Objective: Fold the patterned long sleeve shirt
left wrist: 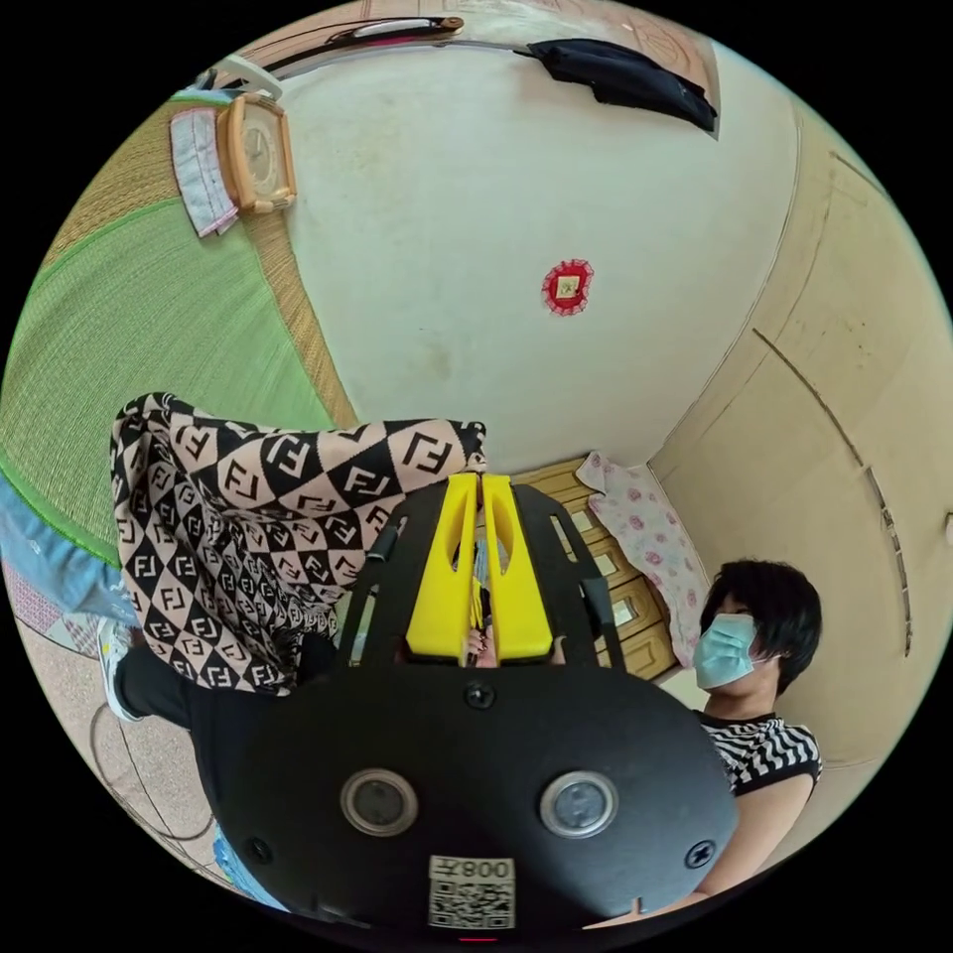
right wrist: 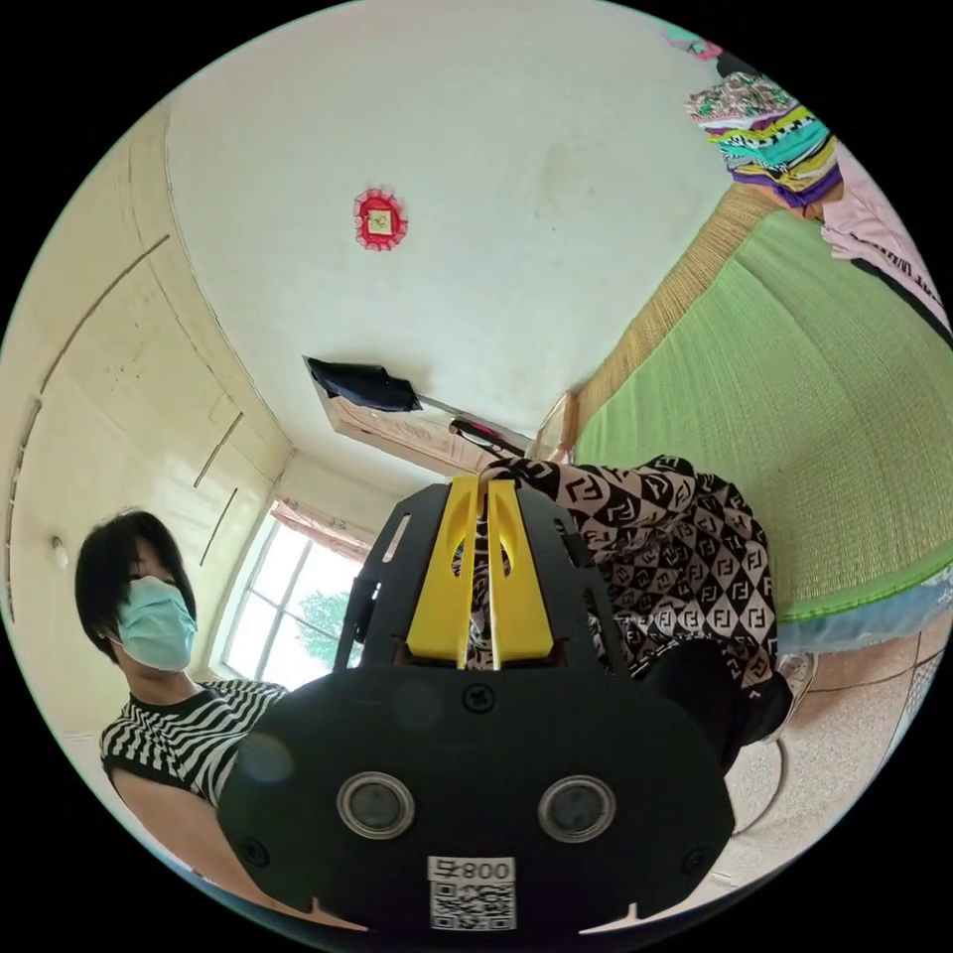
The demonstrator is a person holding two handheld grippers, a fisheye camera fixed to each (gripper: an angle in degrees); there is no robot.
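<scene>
Fingers of the left gripper [left wrist: 481,486] pressed together, a strip of the shirt [left wrist: 238,536] pinched at their tips; cloth falls away to one side in the left gripper view. Right gripper [right wrist: 483,488] likewise clenched on the shirt's edge, patterned cloth showing in the slit between its yellow fingers [right wrist: 442,576] and draping off beside them.

Shirt held up in the air by both grippers, bunched and hanging, clear of the green mat [left wrist: 149,318]. Cameras tilted up toward the wall and ceiling.

Progress, as a judgement: early. No crease or fold readable; sleeves lost in the hanging cloth. Garment lifted but not spread. Left to do: lay it flat on the mat, bring sleeves in, fold the body.

Person in striped top [right wrist: 189,740] behind the grippers. Pile of other clothes [right wrist: 774,139] at the far end of the mat.
</scene>
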